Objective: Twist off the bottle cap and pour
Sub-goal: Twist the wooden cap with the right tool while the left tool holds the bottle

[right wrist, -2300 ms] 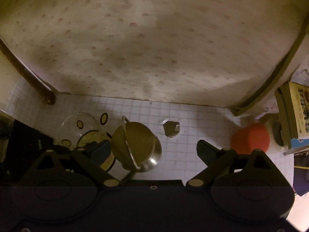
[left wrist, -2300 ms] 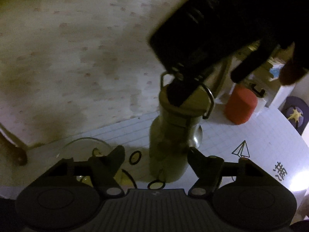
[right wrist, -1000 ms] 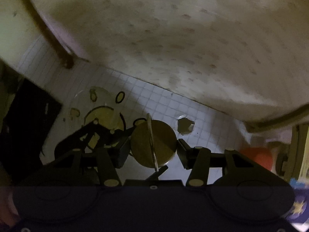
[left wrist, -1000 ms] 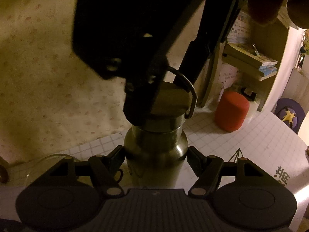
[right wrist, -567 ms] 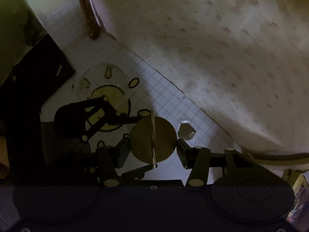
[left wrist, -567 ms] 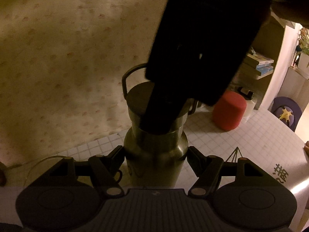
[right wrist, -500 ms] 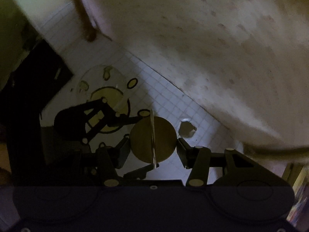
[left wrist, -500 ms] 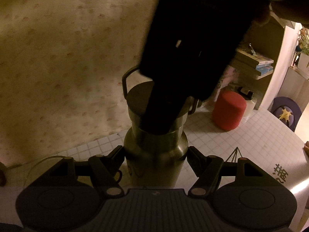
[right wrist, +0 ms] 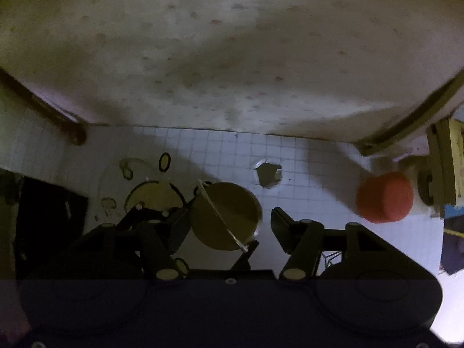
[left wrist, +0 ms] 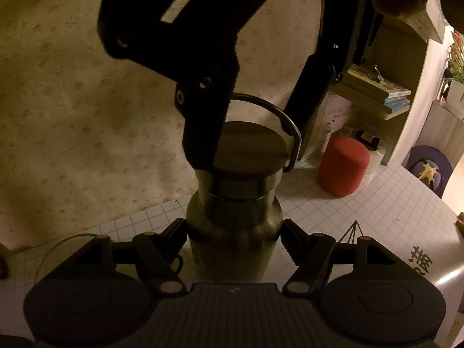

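A steel bottle stands on the white gridded table, and my left gripper is shut on its shoulder. Its round flat cap with a wire loop handle sits on the neck. My right gripper hangs over it from above, open. In the right wrist view the cap lies between the fingers; the left finger is against it and the right finger stands a small gap off. A clear glass dish with yellow and black marks sits left of the bottle.
A red cylinder stands on the table to the right, near a shelf with books. A patterned wall runs close behind the table. A torn patch marks the table cover behind the bottle.
My right gripper was shut on the cap and twisted round; now it has swung back level and its fingers have parted from the cap. The left gripper still holds the bottle.
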